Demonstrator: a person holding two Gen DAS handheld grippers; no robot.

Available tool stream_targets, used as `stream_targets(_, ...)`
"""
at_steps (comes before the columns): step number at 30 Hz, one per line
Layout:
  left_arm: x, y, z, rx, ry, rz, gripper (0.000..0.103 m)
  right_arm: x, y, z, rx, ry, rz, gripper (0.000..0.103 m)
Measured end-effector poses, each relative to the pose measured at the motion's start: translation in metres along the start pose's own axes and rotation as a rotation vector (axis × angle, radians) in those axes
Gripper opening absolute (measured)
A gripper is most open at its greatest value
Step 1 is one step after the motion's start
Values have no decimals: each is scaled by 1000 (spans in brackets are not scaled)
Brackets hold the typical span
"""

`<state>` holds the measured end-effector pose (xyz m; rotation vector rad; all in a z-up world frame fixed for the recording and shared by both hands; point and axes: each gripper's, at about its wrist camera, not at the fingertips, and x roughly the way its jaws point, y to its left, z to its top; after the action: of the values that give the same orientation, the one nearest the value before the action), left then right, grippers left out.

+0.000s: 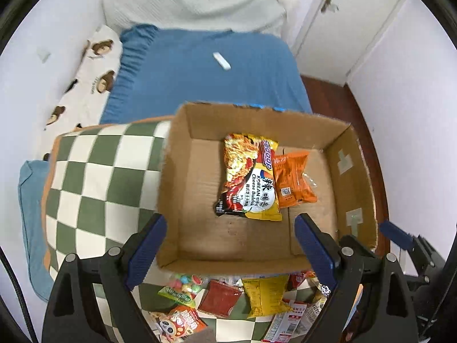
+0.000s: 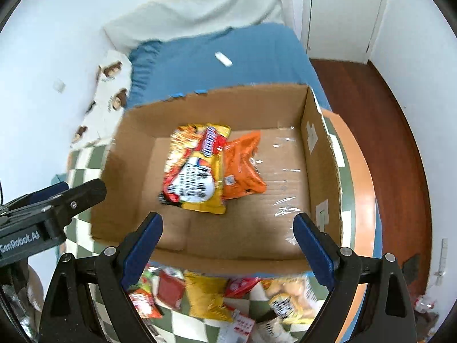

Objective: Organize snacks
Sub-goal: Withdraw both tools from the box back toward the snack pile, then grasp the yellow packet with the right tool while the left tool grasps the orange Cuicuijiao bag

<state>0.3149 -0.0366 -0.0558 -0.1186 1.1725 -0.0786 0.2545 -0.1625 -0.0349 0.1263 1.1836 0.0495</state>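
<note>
A yellow noodle packet (image 1: 250, 178) and an orange snack bag (image 1: 294, 178) lie touching inside an open cardboard box (image 1: 177, 171) on a green-checked blanket (image 1: 94, 177) (more snacks (image 1: 265, 294) lie loose below it); left gripper (image 1: 230, 243) and right gripper (image 2: 228, 243) hang above, jaws wide, holding nothing.

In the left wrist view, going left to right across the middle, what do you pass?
Checkered cushion → left wall of the cardboard box → yellow noodle packet → orange snack packet → right wall of the box → wooden floor.
</note>
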Motion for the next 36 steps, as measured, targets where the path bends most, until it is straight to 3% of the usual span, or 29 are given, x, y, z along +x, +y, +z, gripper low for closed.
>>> stream_targets(5, -29, 27, -59, -38, -75, 50, 92, -35, 13, -49, -23, -89, 26, 95)
stream_targets(7, -22, 45, -96, -57, -47, 57, 92, -30, 17, -72, -17, -67, 46, 95)
stream_targets(9, 0, 58, -127, -31, 29, 76, 92, -18, 18, -98, -8, -11, 77, 95)
stream_targets(12, 37, 64, -165, 72, 157, 109, 92, 14, 11, -129, 28, 88, 98, 95)
stream_targets(17, 97, 45, -212, 398, 324, 187, 92, 57, 12, -143, 2, 168, 42, 94)
stream_targets(23, 142, 32, -232, 615, 439, 218, 92, 97, 29, -148, -57, 241, 3, 90)
stream_targets(27, 165, 34, -238, 697, 481, 238, 91, 119, 33, -152, -68, 283, -21, 79)
stream_targets(29, 168, 40, -237, 670, 479, 252, 76, 130, 34, -155, -77, 301, -33, 66)
stream_targets(32, 162, 53, -229, 535, 469, 216, 66, 132, 34, -160, -90, 296, -38, 57)
stream_targets(36, 147, 94, -215, 204, 436, 204, 63, 124, 35, -175, -82, 294, 4, 52)
